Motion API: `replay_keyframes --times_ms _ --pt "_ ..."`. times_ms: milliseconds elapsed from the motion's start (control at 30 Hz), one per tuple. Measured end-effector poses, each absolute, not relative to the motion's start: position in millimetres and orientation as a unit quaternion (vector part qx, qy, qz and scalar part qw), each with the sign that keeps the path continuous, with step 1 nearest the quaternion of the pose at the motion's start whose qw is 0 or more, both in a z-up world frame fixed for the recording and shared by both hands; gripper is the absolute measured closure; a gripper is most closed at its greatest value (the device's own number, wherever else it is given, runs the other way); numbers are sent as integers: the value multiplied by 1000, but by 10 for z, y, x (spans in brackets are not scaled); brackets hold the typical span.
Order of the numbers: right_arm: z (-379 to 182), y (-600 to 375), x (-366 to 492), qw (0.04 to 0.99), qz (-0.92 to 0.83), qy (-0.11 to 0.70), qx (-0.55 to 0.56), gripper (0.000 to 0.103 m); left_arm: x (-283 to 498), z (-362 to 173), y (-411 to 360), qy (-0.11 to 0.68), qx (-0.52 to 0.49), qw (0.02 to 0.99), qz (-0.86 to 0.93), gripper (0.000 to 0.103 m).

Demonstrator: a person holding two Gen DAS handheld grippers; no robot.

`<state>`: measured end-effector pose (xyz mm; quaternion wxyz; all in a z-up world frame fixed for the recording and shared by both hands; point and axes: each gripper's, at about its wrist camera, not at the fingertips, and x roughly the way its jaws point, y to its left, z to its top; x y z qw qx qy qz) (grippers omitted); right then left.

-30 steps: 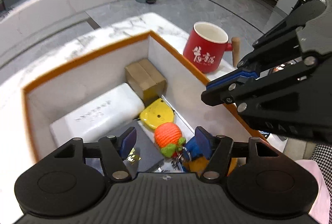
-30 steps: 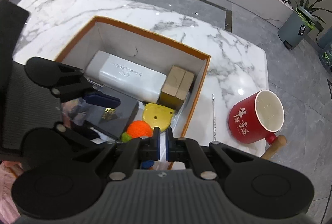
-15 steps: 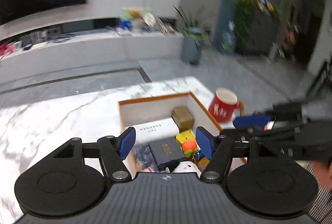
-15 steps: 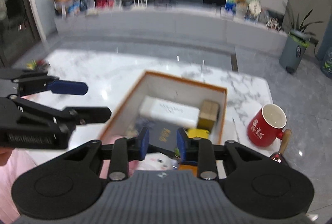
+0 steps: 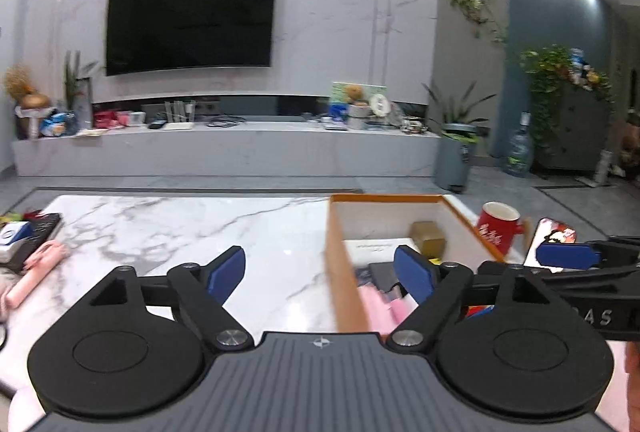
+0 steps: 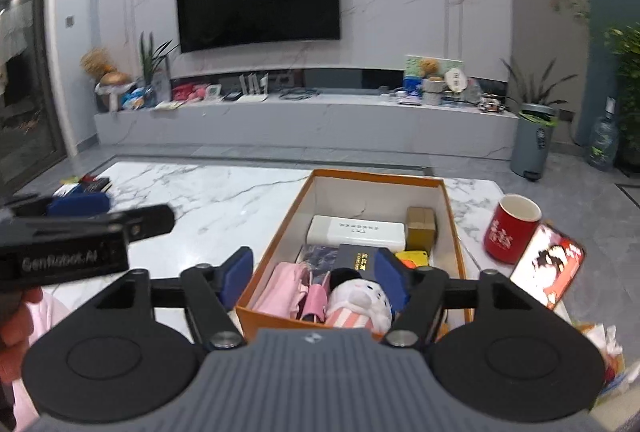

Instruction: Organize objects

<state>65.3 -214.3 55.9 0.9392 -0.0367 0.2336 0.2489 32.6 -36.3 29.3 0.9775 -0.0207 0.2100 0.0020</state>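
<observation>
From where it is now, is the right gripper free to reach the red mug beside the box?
Probably yes. The right gripper is empty, jaws opening, and the red mug stands in the open right of the orange box; only the phone lies close by.

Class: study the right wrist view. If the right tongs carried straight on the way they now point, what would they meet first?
Most likely the plush toy at the near end of the orange box. The right tongs, empty with jaws opening, aim down into that end, though the box's near rim may come first; depth is unclear.
</observation>
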Motion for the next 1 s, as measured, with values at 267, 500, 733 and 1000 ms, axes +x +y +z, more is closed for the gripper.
replay_keyframes --times_ms 267,500,733,1000 --pt "334 -2238 590 949 209 236 -29 9 379 5 -465 246 -31 968 22 5" --pt "57 -2337 684 946 191 262 5 8 362 -237 -545 257 -4 966 30 5" --pt "-170 -2298 847 941 186 281 11 6 481 -431 -498 292 -11 955 39 5" --pt "-312 -2219 954 937 183 297 -2 6 559 -503 -464 316 -11 948 41 5"
